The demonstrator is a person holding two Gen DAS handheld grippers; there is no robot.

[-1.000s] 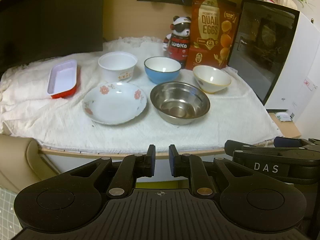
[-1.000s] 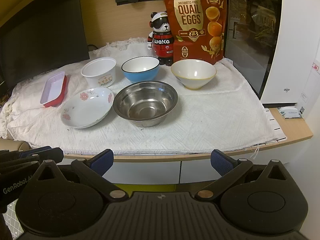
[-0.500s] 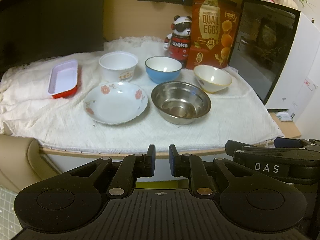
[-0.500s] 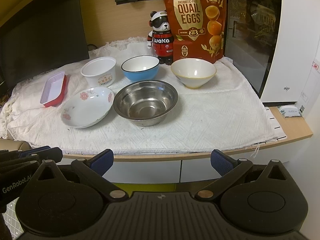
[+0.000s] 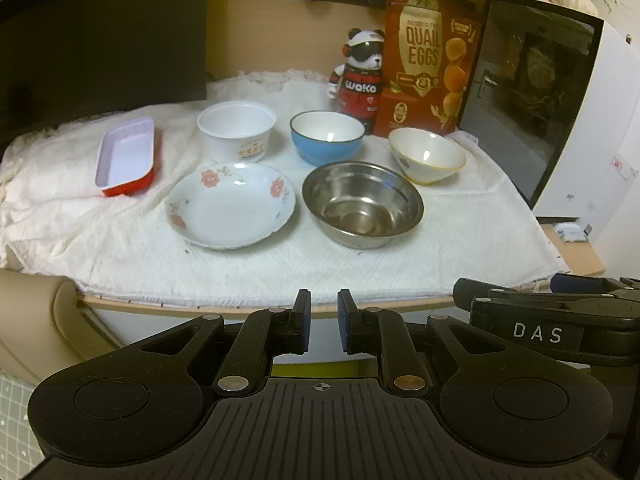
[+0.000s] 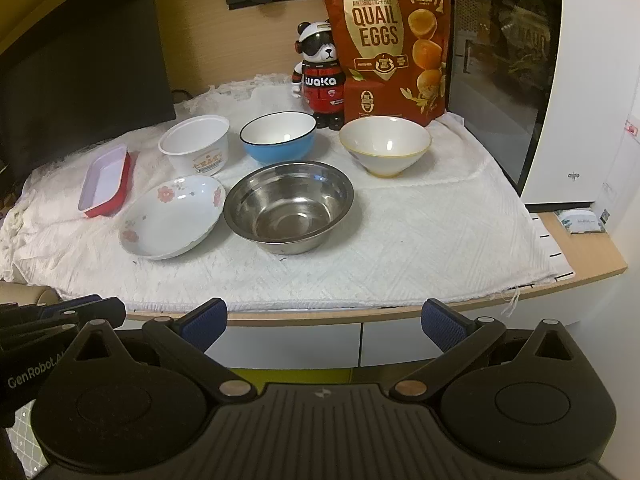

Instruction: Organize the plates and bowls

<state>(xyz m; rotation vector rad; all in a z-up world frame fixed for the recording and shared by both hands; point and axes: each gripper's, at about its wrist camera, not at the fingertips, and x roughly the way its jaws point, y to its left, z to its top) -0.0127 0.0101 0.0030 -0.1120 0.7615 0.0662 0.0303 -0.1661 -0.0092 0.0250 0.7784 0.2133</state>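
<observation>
On the white cloth sit a floral plate [image 5: 231, 205] [image 6: 173, 215], a steel bowl [image 5: 362, 210] [image 6: 289, 212], a blue bowl [image 5: 327, 136] [image 6: 278, 136], a white paper bowl [image 5: 237, 129] [image 6: 195, 149], a cream bowl with a gold rim [image 5: 427, 154] [image 6: 385, 145] and a red-and-white rectangular dish [image 5: 127, 155] [image 6: 105, 179]. My left gripper [image 5: 323, 312] is nearly shut and empty, in front of the table edge. My right gripper [image 6: 324, 320] is open and empty, also short of the table edge, facing the steel bowl.
A panda figure [image 5: 360, 76] [image 6: 322, 76] and a quail-eggs bag [image 5: 428, 60] [image 6: 390, 40] stand at the back. A white appliance with a dark door [image 5: 536, 92] [image 6: 520, 64] is on the right, a dark monitor [image 6: 76, 80] on the left.
Both grippers have crept slightly towards the table. Nothing on the table has moved.
</observation>
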